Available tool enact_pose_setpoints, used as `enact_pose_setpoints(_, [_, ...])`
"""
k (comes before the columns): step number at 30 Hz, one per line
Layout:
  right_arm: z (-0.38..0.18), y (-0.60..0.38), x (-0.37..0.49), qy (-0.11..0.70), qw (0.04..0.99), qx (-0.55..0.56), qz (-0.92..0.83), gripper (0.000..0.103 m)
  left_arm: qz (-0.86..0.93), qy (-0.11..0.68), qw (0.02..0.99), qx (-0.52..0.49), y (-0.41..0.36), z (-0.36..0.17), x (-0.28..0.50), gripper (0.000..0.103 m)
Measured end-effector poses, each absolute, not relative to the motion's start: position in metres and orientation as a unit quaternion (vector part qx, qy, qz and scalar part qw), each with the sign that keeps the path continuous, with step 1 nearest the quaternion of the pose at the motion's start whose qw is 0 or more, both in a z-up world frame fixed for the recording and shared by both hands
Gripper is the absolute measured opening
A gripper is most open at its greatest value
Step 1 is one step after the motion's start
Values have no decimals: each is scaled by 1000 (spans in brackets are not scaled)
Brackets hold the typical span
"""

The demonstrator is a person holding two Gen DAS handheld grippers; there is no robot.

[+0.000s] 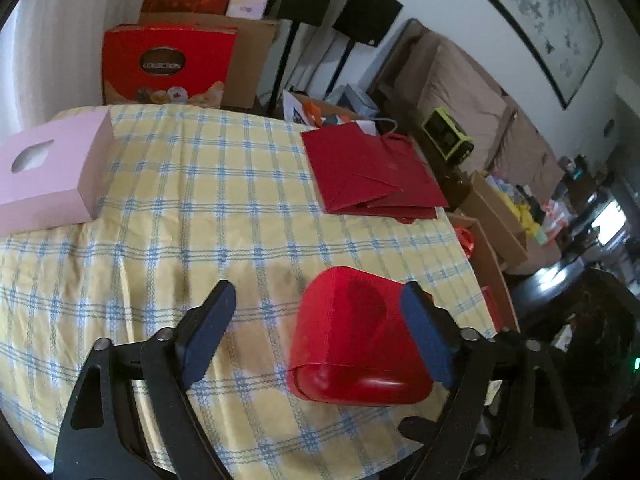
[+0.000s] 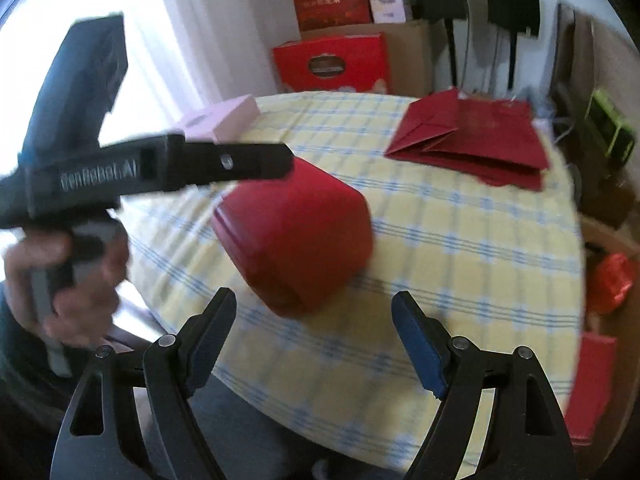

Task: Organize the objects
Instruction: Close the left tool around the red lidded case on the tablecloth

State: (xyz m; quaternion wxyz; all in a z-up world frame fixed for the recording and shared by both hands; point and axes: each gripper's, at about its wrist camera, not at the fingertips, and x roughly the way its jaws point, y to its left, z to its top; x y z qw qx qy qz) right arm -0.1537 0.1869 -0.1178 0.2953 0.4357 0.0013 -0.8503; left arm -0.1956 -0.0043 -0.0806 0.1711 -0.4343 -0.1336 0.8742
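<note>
The step in hand looks like the handling of the red box, the nearest of the things on the surface; nearest of all in the left wrist view, the left tool has its fingers spread wide, the right-hand pad touching or very nearly touching the box's side while the other pad stands clear with cloth showing between, so it has no hold on it; the box sits tilted near the front edge of the checked cloth (whether it rests fully on the cloth or is propped against that pad I cannot tell); in the right wrist view the right tool is equally wide open and holds nothing, hovering short of the same red box, with the left tool reaching in from the side above the box, gripped in the person's hand; my reading is that a grasp is being set up or handed between the two, and the next move calls for centring the box between one pair of pads and closing squarely on its flat sides, since its rounded corners could let it twist out; farther back lie the folded red paper bags toward the right edge; a pink box sits at the far left, a likely neighbour for stacking; beyond the surface stand red gift cartons
</note>
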Motion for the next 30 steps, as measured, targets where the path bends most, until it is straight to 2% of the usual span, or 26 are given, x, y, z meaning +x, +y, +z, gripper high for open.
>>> enact_pose_setpoints(4, [-119,205,-166,-79,302,444,-840,81,871,-177,154,-432,-35,-87,-196,77])
enact_pose_setpoints(7, [-120,211,-173,-111,296,448,-836,82,854,-208,179,-442,-42,-95,-199,77])
enact_pose_setpoints(18, [-125,157,-165,41,282,425,-859,82,818,-211,240,-478,-7,-107,-204,77])
enact_pose_setpoints(21, [-129,152,-165,49,277,418,-864,81,810,-215,256,-482,-2,-107,-202,70])
enact_pose_setpoints(30, [-126,151,-161,72,272,393,-875,77,830,-173,234,-476,13,-94,-190,69])
